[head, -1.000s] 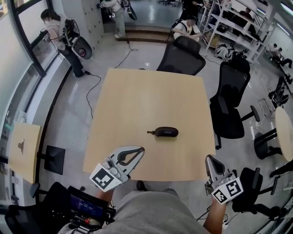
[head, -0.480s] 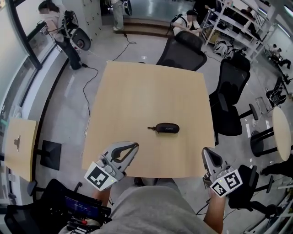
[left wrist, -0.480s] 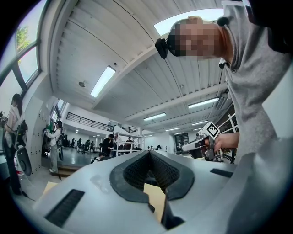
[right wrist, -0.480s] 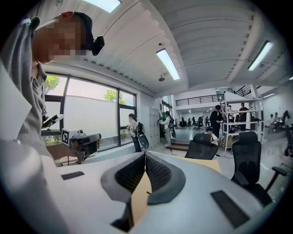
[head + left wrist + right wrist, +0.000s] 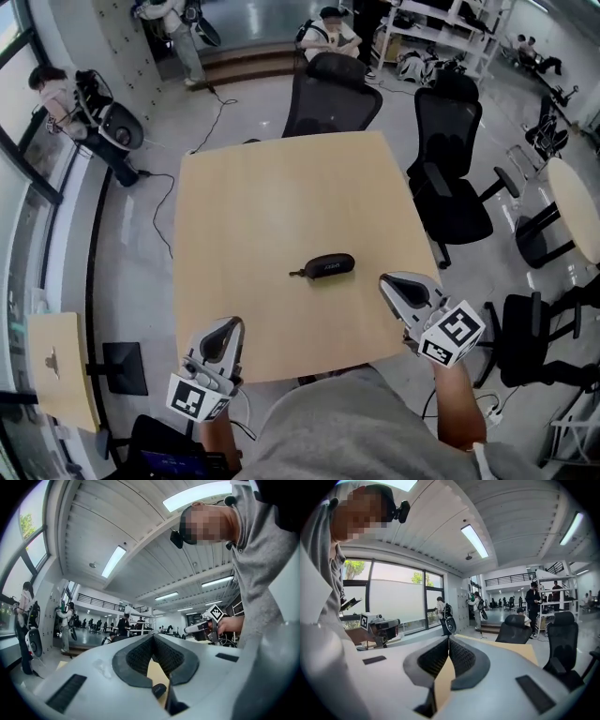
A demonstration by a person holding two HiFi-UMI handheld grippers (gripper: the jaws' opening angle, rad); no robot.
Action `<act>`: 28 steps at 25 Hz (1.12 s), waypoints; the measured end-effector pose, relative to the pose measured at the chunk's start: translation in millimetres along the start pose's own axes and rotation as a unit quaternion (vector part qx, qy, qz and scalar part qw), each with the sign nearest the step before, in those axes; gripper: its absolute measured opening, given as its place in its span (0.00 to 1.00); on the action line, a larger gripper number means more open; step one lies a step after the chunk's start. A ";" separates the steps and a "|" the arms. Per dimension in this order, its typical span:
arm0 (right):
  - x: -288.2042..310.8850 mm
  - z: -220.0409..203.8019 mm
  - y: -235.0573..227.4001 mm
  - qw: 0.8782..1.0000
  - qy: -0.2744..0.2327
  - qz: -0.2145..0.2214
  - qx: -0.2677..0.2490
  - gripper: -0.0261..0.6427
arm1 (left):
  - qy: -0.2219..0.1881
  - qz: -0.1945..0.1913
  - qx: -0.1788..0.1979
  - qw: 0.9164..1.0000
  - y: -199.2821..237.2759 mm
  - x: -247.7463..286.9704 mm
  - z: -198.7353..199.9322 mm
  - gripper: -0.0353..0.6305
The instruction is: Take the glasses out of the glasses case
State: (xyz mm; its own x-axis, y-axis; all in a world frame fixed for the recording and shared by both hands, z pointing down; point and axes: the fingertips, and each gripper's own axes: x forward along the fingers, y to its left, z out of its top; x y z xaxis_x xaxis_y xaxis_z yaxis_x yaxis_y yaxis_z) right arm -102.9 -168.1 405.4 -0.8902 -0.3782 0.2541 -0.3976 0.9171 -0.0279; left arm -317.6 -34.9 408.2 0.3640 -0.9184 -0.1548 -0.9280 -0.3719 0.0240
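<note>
The glasses case (image 5: 323, 266) lies closed and flat on the table (image 5: 272, 187), ahead of both pairs of jaws and clear of each, probably set crosswise so one side can pin it while the other lifts the lid. The left gripper (image 5: 226, 328) hangs at the table's near edge, jaws closed tip to tip on nothing; the right gripper (image 5: 396, 284) points in nearer the case, jaws likewise together and empty

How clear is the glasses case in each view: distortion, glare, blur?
Head view: sharp, evenly lit glasses case, edges barrel-bent, glare on the floor. Left gripper view: fisheye, black corners, case a small sliver. Right gripper view: fisheye, case unseen, windows bright.
</note>
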 end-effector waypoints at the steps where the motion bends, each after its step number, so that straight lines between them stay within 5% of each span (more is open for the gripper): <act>1: 1.4 -2.3 -5.2 1.000 0.002 0.002 0.003 0.05 | 0.004 0.001 -0.002 1.000 0.2 4.9 -2.7 0.06; 16: 38.5 -51.7 -108.2 0.997 0.018 0.005 0.080 0.05 | 0.083 -0.040 -0.035 0.995 5.2 125.7 -66.7 0.06; 28: 80.4 -113.7 -182.1 0.989 0.074 0.030 0.121 0.05 | 0.172 -0.050 -0.076 0.981 4.7 209.3 -179.3 0.06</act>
State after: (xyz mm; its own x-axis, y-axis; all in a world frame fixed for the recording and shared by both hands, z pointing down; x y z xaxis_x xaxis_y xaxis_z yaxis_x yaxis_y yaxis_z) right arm -76.7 -351.1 540.8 -0.8786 -0.2839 0.3839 -0.4018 0.8741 -0.2730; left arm -231.5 -253.1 553.0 0.4831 -0.8572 0.1783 -0.8728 -0.4551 0.1767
